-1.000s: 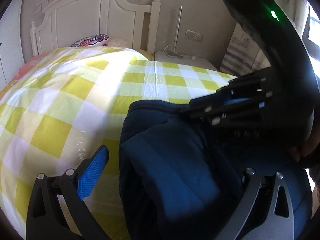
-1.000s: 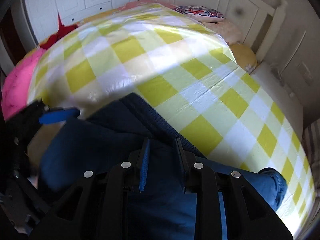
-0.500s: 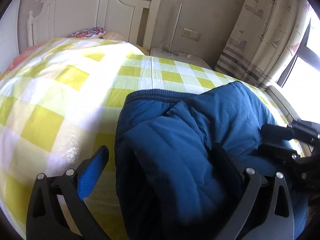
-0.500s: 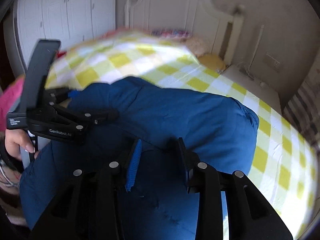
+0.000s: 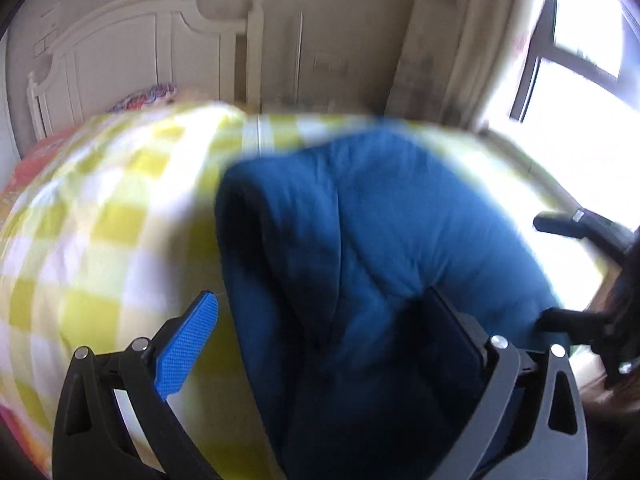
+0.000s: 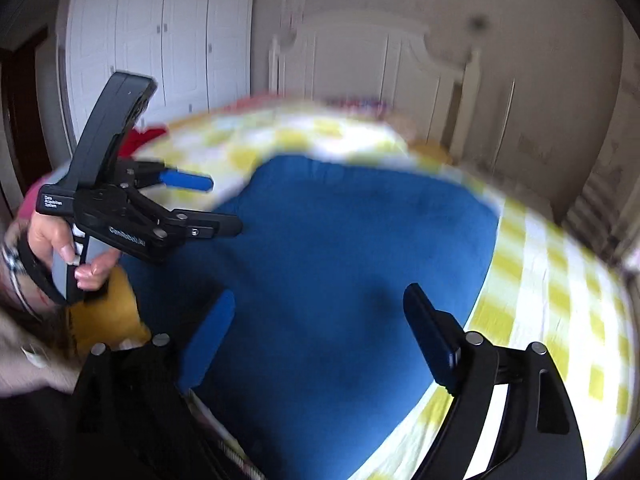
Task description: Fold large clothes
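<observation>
A dark blue padded jacket (image 5: 360, 240) lies bundled on the yellow-and-white checked bedspread (image 5: 100, 220). My left gripper (image 5: 320, 320) is open, its blue pad (image 5: 188, 344) over the bedspread at the jacket's left edge and its other finger over the jacket. In the right wrist view the left gripper (image 6: 222, 205), held in a hand (image 6: 60, 244), hovers at the jacket's (image 6: 340, 260) left side with nothing between its fingers. My right gripper (image 6: 320, 328) is opening wide above the jacket's near part, its pads off the cloth. It also shows at the right edge of the left wrist view (image 5: 552, 272).
A white headboard (image 5: 140, 52) with a patterned pillow (image 5: 144, 96) stands at the far end of the bed. White wardrobe doors (image 6: 160, 40) fill the left wall. A curtain (image 5: 440, 40) and a bright window (image 5: 580, 80) are to the right. Both views are motion-blurred.
The right gripper's narrow jaws have spread wide over the jacket. Both grippers have drawn back, so more of the jacket and room shows. The right gripper swung away from in front of the left camera.
</observation>
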A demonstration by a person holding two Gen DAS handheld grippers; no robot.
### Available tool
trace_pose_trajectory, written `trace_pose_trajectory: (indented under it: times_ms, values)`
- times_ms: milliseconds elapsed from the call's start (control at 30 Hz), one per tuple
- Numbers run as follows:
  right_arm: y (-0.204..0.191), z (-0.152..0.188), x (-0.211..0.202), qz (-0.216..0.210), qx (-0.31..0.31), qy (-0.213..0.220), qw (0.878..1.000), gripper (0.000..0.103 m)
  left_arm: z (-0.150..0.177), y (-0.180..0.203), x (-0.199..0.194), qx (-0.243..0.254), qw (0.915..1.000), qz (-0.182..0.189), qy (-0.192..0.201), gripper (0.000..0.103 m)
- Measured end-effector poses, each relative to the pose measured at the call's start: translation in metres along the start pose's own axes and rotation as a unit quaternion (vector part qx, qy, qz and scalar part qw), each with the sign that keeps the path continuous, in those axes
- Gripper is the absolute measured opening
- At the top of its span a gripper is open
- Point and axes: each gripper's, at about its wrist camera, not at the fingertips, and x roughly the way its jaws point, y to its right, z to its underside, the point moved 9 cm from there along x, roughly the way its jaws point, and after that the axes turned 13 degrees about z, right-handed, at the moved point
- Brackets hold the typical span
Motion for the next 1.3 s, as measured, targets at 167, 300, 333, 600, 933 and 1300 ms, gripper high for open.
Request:
trace_pose_trajectory:
  times_ms: [167, 300, 333, 600, 933, 1300]
  values:
    - [0.012, 0.003, -0.003, -0.026, 0.06, 0.003, 0.998, 0.088, 0.014, -0.015, -0.008, -0.083, 0.9939, 0.072, 0.002, 0.101]
    - [0.057, 0.002, -0.003, -0.045, 0.189, -0.002, 0.981, 0.096, 0.011, -0.051, -0.019, -0.204, 0.9699, 0.132, 0.008, 0.101]
    - [0.07, 0.006, 0.004, -0.067, 0.245, -0.015, 0.967, 0.096, 0.011, -0.058, -0.018, -0.225, 0.9642, 0.14, 0.004, 0.101]
    - [0.066, 0.044, 0.057, -0.206, 0.385, -0.137, 0.889, 0.097, 0.025, -0.056, 0.03, -0.287, 0.9201, 0.259, -0.06, 0.101]
    - [0.043, 0.032, 0.078, -0.198, 0.347, -0.15, 0.905, 0.099, 0.02, -0.021, 0.057, -0.252, 0.9201, 0.287, -0.087, 0.101]
    - [0.057, -0.021, 0.037, -0.087, 0.259, 0.02, 0.962, 0.075, -0.021, 0.01, 0.036, -0.159, 0.9496, 0.268, 0.033, 0.058]
